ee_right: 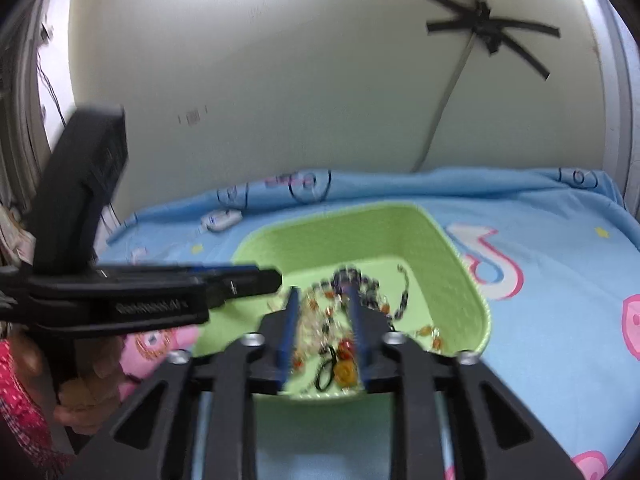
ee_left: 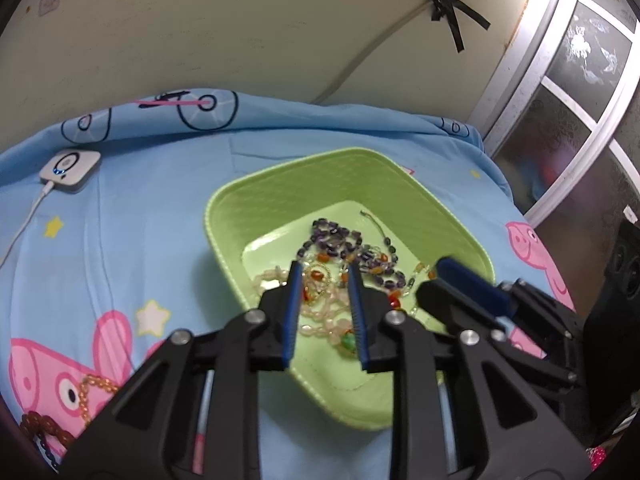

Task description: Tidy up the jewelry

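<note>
A green tray [ee_left: 224, 216] sits on the blue cartoon sheet and holds a pile of bead jewelry: a purple necklace [ee_left: 340, 238], pale pink beads [ee_left: 320, 316] and orange beads. My left gripper [ee_left: 325, 270] is open above the pile, holding nothing. My right gripper [ee_right: 322, 294] is open over the same tray [ee_right: 460, 280], above the tangled beads [ee_right: 344, 364]. The right gripper also shows in the left wrist view [ee_left: 460, 284], and the left gripper shows in the right wrist view [ee_right: 256, 280]. An amber bracelet [ee_left: 92, 392] and dark brown beads [ee_left: 40, 428] lie on the sheet outside the tray.
A white device [ee_left: 70, 170] with a cable lies at the back left of the sheet. A wall with black tape [ee_left: 444, 0] and a cable stands behind the bed. A window frame [ee_left: 560, 92] is at the right.
</note>
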Available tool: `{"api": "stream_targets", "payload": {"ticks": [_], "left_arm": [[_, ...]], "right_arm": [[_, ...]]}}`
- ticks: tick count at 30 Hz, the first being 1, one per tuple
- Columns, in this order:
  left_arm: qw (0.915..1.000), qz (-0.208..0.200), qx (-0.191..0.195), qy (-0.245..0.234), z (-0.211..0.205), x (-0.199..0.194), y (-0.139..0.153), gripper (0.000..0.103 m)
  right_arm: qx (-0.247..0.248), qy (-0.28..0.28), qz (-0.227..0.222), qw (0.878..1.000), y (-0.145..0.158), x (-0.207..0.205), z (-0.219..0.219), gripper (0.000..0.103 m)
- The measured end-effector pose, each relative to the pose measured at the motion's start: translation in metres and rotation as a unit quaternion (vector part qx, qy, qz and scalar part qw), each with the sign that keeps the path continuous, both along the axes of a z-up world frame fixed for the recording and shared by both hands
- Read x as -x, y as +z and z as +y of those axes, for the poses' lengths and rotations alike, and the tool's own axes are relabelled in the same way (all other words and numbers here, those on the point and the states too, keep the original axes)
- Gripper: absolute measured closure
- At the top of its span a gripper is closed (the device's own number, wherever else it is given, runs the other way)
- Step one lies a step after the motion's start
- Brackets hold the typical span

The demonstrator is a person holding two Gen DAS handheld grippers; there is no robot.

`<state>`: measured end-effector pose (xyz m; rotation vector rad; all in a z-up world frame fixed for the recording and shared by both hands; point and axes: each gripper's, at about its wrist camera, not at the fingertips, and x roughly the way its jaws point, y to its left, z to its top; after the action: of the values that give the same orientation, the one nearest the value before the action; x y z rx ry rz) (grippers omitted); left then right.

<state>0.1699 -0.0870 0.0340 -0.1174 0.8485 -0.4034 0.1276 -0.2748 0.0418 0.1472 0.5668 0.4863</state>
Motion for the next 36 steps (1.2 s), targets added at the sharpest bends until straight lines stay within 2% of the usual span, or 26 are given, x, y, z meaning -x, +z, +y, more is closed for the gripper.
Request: {"api": "stream_targets", "payload": {"ticks": [1, 2, 5, 12, 17, 24, 28, 33, 36], "left_arm": [[1.0000, -0.003, -0.001, 0.003, 0.001, 0.002, 0.001, 0.081], [0.9999, -0.008, -0.004, 0.007, 0.002, 0.005, 0.003, 0.081], [0.9991, -0.023, -0.026, 0.026, 0.005, 0.017, 0.006, 0.081], [0.9925, -0.051, -0.074, 0.083, 0.025, 0.058, 0.006, 0.081], [0.9854, -0.059, -0.104, 0.121, 0.045, 0.088, 0.001, 0.081], [0.9757, -0.062, -0.132, 0.163, 0.078, 0.124, -0.009, 0.081], [0.9720, -0.064, -0.137, 0.180, 0.096, 0.136, -0.014, 0.081], [0.9696, -0.065, -0.133, 0.195, 0.114, 0.148, -0.020, 0.081], [0.9686, -0.067, -0.132, 0.200, 0.125, 0.156, -0.023, 0.081]], "right_arm": [[-0.010, -0.005, -0.012, 1.000, 0.003, 0.003, -0.003, 0.073], [-0.019, -0.009, -0.023, 1.000, 0.006, 0.006, -0.005, 0.072], [-0.039, -0.008, -0.041, 0.998, 0.012, 0.010, -0.008, 0.072], [-0.061, 0.007, -0.046, 0.997, 0.017, 0.016, -0.006, 0.072], [-0.070, 0.044, -0.047, 0.995, 0.016, 0.029, 0.008, 0.072], [-0.095, 0.117, -0.008, 0.989, 0.012, 0.043, 0.038, 0.072], [-0.132, 0.151, 0.026, 0.979, 0.009, 0.052, 0.047, 0.072], [-0.185, 0.177, 0.066, 0.964, 0.002, 0.067, 0.037, 0.072], [-0.228, 0.176, 0.064, 0.955, 0.010, 0.070, 0.014, 0.072]]}}
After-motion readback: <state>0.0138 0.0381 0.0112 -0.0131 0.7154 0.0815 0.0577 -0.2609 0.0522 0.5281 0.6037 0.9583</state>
